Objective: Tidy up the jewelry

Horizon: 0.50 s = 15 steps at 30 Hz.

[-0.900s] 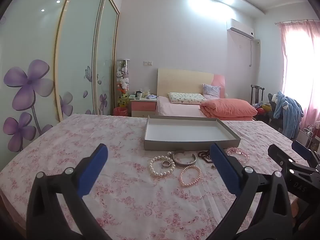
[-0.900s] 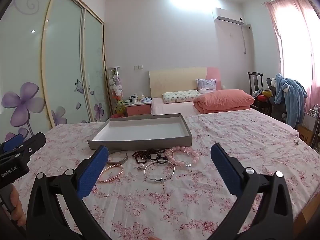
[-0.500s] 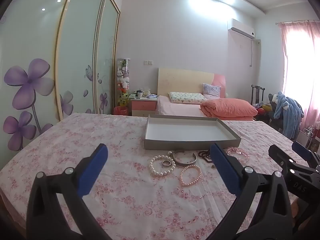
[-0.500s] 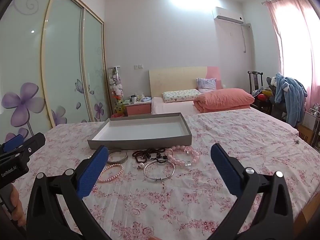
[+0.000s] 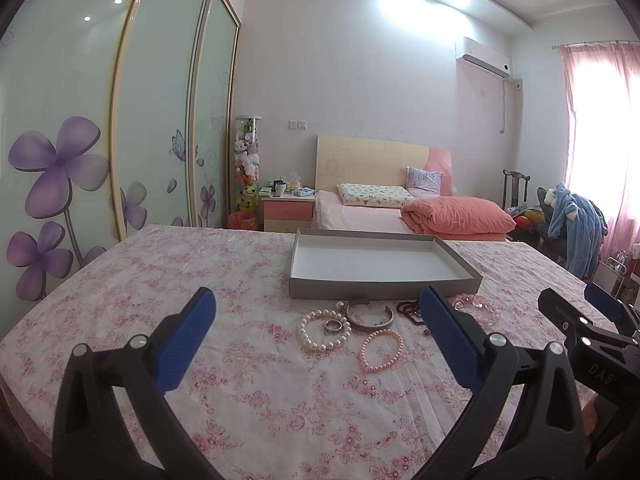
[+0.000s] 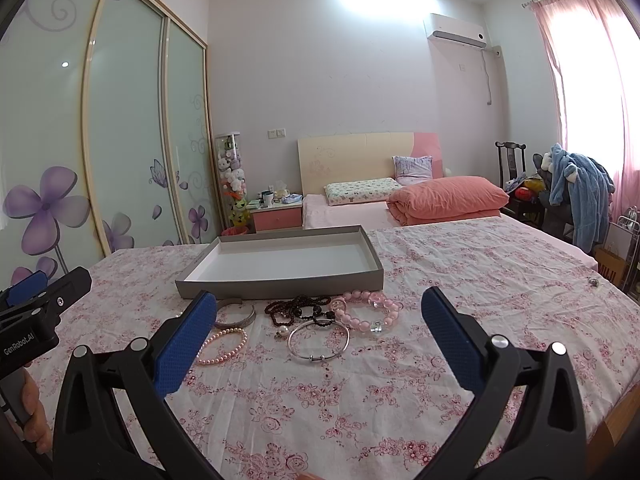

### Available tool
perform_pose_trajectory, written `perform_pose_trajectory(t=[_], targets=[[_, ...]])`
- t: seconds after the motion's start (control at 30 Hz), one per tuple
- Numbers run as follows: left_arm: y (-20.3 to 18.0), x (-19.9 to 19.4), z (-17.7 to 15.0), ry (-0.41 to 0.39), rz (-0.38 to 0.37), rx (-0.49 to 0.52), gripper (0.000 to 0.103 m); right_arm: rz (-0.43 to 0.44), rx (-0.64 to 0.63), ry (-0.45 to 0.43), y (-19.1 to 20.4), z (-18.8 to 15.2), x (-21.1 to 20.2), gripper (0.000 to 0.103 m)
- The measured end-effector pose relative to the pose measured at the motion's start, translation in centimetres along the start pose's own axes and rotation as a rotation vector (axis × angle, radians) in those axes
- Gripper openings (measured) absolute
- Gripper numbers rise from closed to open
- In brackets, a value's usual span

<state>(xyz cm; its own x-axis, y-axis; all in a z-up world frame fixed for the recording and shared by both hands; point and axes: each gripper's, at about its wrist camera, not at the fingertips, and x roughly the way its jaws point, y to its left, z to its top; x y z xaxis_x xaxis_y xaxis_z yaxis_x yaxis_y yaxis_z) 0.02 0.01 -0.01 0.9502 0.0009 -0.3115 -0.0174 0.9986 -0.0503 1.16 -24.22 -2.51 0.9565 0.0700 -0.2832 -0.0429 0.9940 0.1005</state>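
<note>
An empty grey tray (image 5: 384,286) (image 6: 280,284) lies on the floral cloth. In front of it lie a white pearl bracelet (image 5: 323,330) around a ring (image 5: 334,325), a silver cuff (image 5: 370,316) (image 6: 236,316), a pink pearl bracelet (image 5: 382,350) (image 6: 224,346), dark beads (image 6: 300,308), a thin silver bangle (image 6: 319,343) and a pink crystal bracelet (image 6: 366,312). My left gripper (image 5: 316,340) is open and empty, short of the jewelry. My right gripper (image 6: 316,340) is open and empty, just before the bangle.
The table's right edge (image 6: 616,396) is close to the right gripper. A small metal item (image 6: 594,281) lies far right on the cloth. A bed (image 6: 400,204), nightstand (image 6: 276,216) and chair with clothes (image 6: 576,196) stand behind.
</note>
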Motion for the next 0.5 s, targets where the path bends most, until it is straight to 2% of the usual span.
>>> perform_pose_trajectory(t=[0.5], targets=[[-0.01, 0.02, -0.01, 0.001, 0.0, -0.001, 0.099, 0.001, 0.002, 0.0, -0.03, 0.2, -0.12, 0.101]])
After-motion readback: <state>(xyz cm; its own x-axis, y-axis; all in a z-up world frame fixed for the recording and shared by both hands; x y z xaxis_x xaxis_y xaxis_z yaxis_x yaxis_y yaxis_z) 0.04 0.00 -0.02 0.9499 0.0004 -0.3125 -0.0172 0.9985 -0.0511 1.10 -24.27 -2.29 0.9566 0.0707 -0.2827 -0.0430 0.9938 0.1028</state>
